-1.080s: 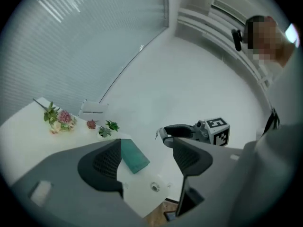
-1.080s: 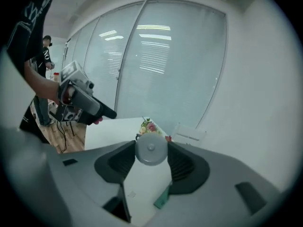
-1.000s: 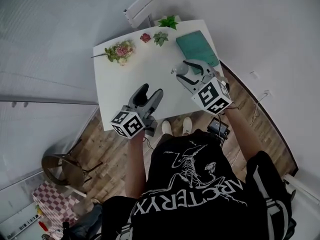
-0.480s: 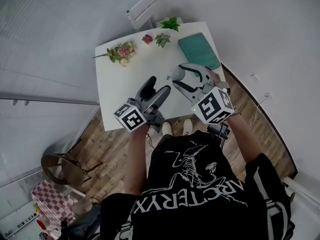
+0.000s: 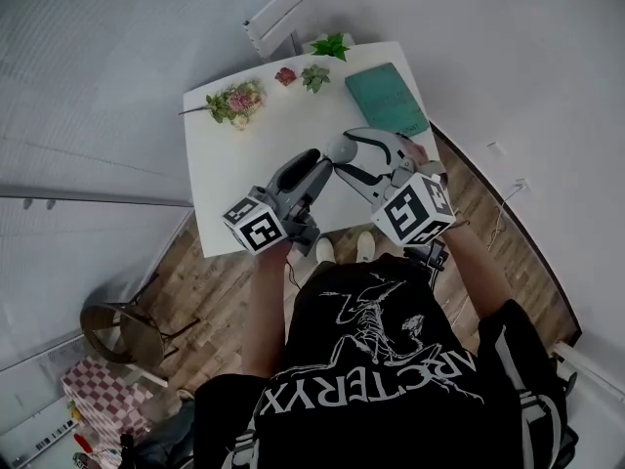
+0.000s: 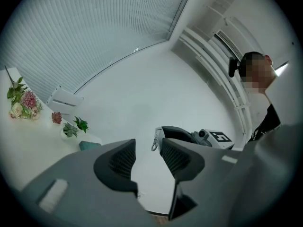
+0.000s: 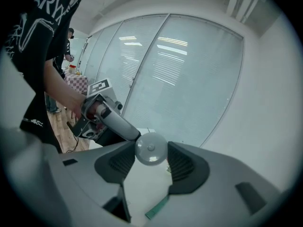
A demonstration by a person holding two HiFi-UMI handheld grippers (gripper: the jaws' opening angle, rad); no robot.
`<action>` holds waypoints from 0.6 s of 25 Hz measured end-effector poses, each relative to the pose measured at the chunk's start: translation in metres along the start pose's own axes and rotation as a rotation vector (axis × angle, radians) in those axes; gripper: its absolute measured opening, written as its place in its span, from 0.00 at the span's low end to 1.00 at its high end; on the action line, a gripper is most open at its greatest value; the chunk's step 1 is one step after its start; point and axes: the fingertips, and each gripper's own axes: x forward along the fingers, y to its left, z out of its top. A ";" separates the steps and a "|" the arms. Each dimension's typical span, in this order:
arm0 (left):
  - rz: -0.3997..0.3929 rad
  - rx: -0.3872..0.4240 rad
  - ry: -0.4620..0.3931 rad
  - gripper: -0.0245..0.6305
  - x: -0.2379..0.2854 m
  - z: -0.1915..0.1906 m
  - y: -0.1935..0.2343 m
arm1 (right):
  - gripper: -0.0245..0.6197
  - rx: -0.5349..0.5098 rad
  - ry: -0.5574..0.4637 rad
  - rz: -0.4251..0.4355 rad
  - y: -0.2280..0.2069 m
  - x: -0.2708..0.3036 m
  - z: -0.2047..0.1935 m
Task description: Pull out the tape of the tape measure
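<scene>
My right gripper (image 7: 149,161) is clamped on the round grey tape measure (image 7: 150,149) and holds it over the white tabletop (image 5: 229,164). My left gripper (image 6: 147,152) is closing right in front of it. The tape's pull ring (image 6: 153,146) sits in the gap, and the pads are not pressing on it.

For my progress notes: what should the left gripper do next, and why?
Probably nudge the left gripper forward so its closing fingers catch the tab: the right gripper grips the tape measure, but the tab hangs by the left tips, unpinched.
</scene>
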 end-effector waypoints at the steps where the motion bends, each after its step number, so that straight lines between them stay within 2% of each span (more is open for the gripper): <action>1: -0.007 0.004 0.007 0.31 0.001 -0.001 -0.001 | 0.38 -0.003 0.003 -0.001 0.000 0.000 -0.001; 4: -0.031 0.018 0.025 0.23 0.004 -0.002 -0.005 | 0.38 -0.004 0.012 -0.001 0.001 0.000 -0.002; 6: -0.042 0.025 0.033 0.09 0.005 -0.002 -0.006 | 0.38 -0.001 0.013 0.001 0.001 0.000 -0.003; 11: -0.038 0.035 0.040 0.08 -0.004 0.003 -0.003 | 0.38 0.017 0.048 -0.013 -0.002 0.000 -0.010; 15: 0.041 0.055 0.045 0.07 -0.025 0.014 0.014 | 0.38 0.050 0.100 -0.037 -0.011 -0.002 -0.028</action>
